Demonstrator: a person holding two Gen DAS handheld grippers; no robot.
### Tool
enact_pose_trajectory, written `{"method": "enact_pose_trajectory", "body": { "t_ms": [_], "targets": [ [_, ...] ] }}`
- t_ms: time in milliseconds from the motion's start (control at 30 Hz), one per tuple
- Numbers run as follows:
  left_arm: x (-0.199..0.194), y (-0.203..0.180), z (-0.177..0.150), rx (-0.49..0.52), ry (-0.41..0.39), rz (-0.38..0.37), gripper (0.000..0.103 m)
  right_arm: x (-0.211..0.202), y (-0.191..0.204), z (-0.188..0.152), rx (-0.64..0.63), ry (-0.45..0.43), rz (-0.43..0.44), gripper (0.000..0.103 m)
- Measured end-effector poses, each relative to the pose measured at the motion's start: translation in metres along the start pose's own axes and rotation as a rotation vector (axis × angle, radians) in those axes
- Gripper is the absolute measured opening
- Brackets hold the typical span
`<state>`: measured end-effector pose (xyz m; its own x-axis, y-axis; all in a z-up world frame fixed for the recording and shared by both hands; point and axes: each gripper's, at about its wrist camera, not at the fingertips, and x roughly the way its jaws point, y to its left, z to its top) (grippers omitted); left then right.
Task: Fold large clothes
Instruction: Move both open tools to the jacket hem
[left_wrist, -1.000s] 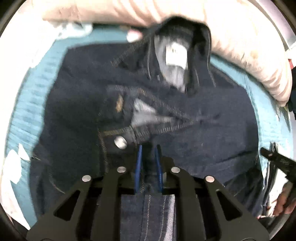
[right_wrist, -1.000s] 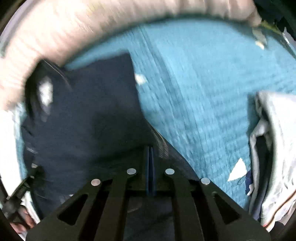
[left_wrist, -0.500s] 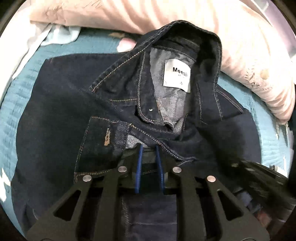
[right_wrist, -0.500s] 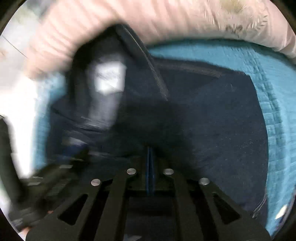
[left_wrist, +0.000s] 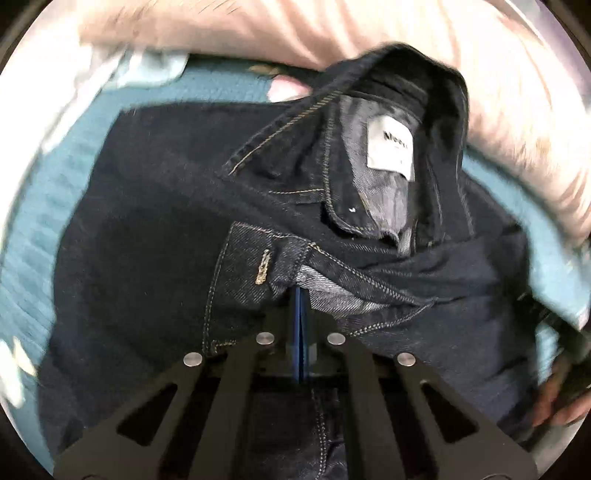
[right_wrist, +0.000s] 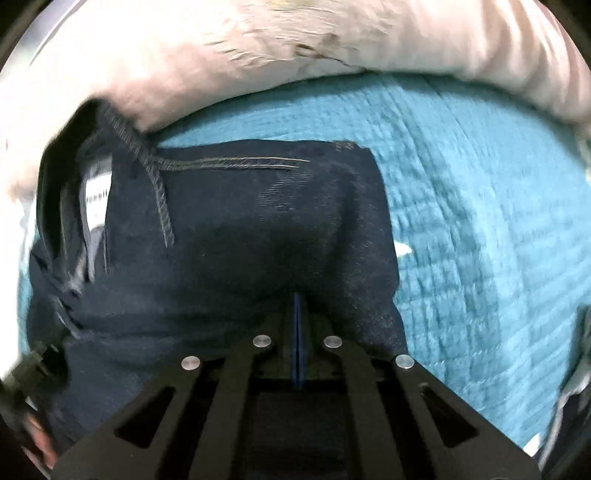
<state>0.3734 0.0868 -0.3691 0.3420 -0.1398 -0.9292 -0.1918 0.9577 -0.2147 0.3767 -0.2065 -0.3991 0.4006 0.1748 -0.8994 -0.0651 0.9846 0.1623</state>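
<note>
Jaws of the left gripper (left_wrist: 301, 306) have just closed, pinching denim jacket (left_wrist: 155, 229); right gripper (right_wrist: 297, 314) stays clamped, fold landing.

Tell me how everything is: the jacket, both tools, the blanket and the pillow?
Dark blue denim jacket, partly folded on the blanket, collar open, white label showing.
Left tool, shut, tips at a jacket fold; pinching unclear.
Right tool, shut, tips at the jacket's edge; pinching unclear.
Teal textured blanket, spread flat under the jacket.
Pale pink pillow, lying along the blanket's far edge.
</note>
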Motion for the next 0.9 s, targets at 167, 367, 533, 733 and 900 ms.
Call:
{"method": "enact_pose_trajectory", "body": {
  "t_ms": [167,367,533,733,900],
  "targets": [
    [-0.005,0.005,0.006,-0.017,0.048,-0.005,0.003,-0.008,0.003,0.007,0.009,0.046,-0.028,0.000],
    [-0.032,0.006,0.008,-0.014,0.066,0.006,0.017,-0.032,0.004,0.012,0.045,0.079,-0.008,0.006],
    [-0.071,0.005,0.005,0.005,-0.019,0.032,0.065,-0.064,-0.006,0.007,0.095,0.110,0.029,0.080],
    [-0.099,-0.025,-0.004,0.085,-0.044,0.074,0.068,-0.110,-0.012,0.003,0.193,0.009,0.063,0.095],
    [-0.108,-0.033,-0.003,0.094,-0.061,0.081,0.068,-0.138,-0.012,0.001,0.174,-0.022,0.030,0.095]
  ]
}}
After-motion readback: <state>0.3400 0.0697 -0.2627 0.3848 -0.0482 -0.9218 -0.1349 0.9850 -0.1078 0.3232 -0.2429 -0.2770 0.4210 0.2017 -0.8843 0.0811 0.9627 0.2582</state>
